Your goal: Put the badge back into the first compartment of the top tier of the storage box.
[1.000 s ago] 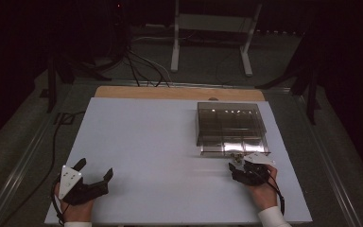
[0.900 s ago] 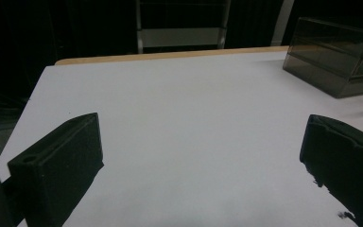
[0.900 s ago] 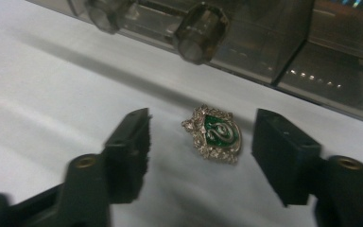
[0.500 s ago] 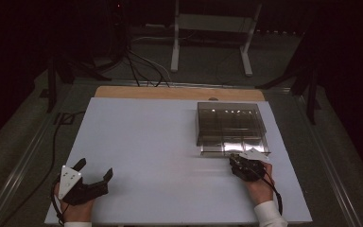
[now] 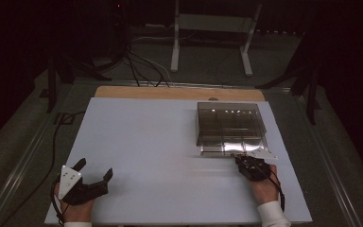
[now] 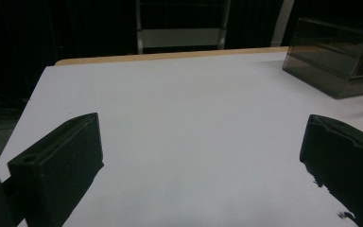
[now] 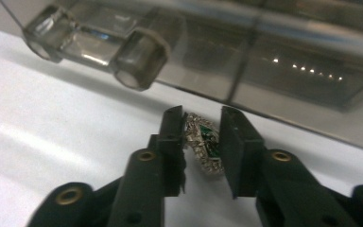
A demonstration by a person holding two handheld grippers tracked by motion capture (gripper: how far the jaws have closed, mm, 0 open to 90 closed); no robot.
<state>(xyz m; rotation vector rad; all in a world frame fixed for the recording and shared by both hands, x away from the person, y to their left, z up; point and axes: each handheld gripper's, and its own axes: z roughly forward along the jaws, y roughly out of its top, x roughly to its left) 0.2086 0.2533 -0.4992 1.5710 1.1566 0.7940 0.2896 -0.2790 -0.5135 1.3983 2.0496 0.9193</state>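
Note:
A silver ring with a green stone [image 7: 203,142] lies on the white table top, just in front of a smoky clear compartment box [image 7: 264,61]. My right gripper [image 7: 202,127] has just been closing its jaws, and both pads now touch the ring's sides. In the high view the right gripper [image 5: 246,161] sits at the near edge of the box [image 5: 230,125]. My left gripper [image 5: 94,168] rests open at the near left of the table with nothing between its jaws [image 6: 201,137]. The box [image 6: 340,56] stands far off to its right.
The white table top [image 5: 160,142] ends in a wooden strip [image 5: 170,92] at the back. Two rounded clear knobs [image 7: 137,59] stick out from the box front, near the right gripper. Cables and a metal stand [image 5: 208,28] are on the floor beyond.
The right gripper has edged forward to the box's front edge and narrowed its jaws. The left gripper has stayed where it was.

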